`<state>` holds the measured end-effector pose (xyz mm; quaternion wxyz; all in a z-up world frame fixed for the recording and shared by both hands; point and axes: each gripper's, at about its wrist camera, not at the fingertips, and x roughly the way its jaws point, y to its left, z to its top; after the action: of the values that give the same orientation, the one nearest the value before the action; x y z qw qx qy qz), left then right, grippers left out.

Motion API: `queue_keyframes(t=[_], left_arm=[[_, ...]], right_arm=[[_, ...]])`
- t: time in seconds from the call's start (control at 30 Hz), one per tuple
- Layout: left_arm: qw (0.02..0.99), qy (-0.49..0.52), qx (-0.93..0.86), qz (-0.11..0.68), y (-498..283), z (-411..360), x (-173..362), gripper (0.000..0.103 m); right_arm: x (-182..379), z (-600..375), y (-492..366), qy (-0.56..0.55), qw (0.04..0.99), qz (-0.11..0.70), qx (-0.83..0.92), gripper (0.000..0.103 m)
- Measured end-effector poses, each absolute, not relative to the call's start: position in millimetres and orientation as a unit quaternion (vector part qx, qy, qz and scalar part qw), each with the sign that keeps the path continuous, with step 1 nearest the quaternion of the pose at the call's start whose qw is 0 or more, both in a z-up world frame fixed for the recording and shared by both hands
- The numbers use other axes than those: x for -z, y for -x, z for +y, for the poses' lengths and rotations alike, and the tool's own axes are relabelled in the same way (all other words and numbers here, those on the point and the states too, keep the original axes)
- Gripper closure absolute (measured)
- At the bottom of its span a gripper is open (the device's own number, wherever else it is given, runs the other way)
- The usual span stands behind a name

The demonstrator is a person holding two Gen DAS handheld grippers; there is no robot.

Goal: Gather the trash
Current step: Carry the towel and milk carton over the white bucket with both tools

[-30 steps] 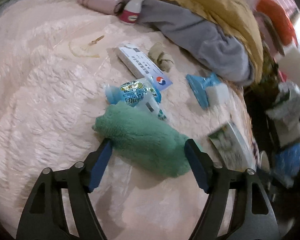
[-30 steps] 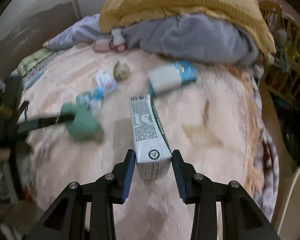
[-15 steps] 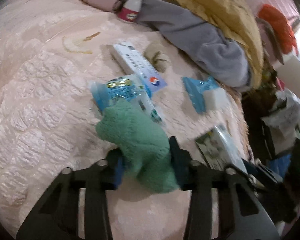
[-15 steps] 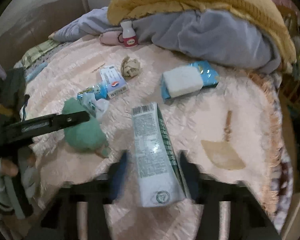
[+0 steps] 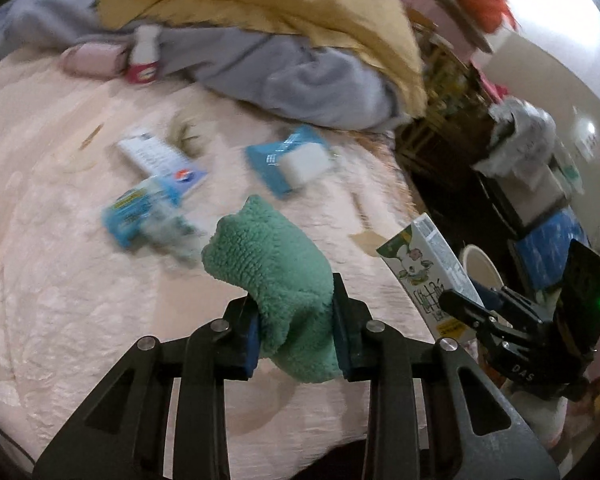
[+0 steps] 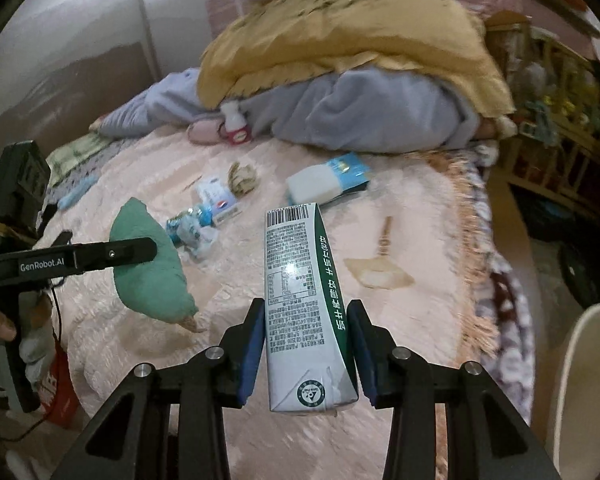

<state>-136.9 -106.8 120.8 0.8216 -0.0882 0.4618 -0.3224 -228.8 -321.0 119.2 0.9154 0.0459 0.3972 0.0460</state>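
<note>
A pale pink quilted bedspread (image 5: 60, 280) covers the surface under both tools. Ahead of them, at its far side, a mustard-yellow blanket (image 6: 340, 40) lies heaped over a grey fleece garment (image 6: 360, 116). A small white bottle with a red label (image 6: 236, 124) and a pink roll beside it sit against that heap.

The left gripper (image 5: 294, 332) is clenched on a fuzzy green fleece sock (image 5: 276, 276), which sticks up and forward from between its blue pads, clear of the bedspread. The right gripper (image 6: 306, 350) grasps a tall white-and-green drink carton (image 6: 304, 300) across its lower end; the carton's barcode end points away from the tool.

Ahead of the left gripper lie a crumpled blue-and-clear plastic wrapper (image 5: 140, 208), a flat white-and-blue box (image 5: 160, 158) just beyond it, a tan crumpled paper wad (image 5: 186, 136) further on, and to the right a blue packet with a white block (image 5: 292, 160). A flat tan paper piece (image 6: 378, 272) lies ahead-right of the right gripper, near the fringed edge of the bedspread (image 6: 472, 264).

Right of that edge the surface drops to a dark floor with wooden-slatted furniture (image 6: 548, 160) and stacked clutter. A cream curved rim (image 6: 580, 360) stands close to the right gripper's right side.
</note>
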Motion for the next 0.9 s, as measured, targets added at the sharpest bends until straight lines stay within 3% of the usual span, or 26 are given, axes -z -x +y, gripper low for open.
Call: queue_keyframes(t=[0.9], left_arm=[[0.799,-0.101,0.422,0.415,203.6,-313.5,-140.3,0.076]], right_arm=[[-139.3,-456.6,335.9,-0.116,0.927,0.344,0.099,0.064]])
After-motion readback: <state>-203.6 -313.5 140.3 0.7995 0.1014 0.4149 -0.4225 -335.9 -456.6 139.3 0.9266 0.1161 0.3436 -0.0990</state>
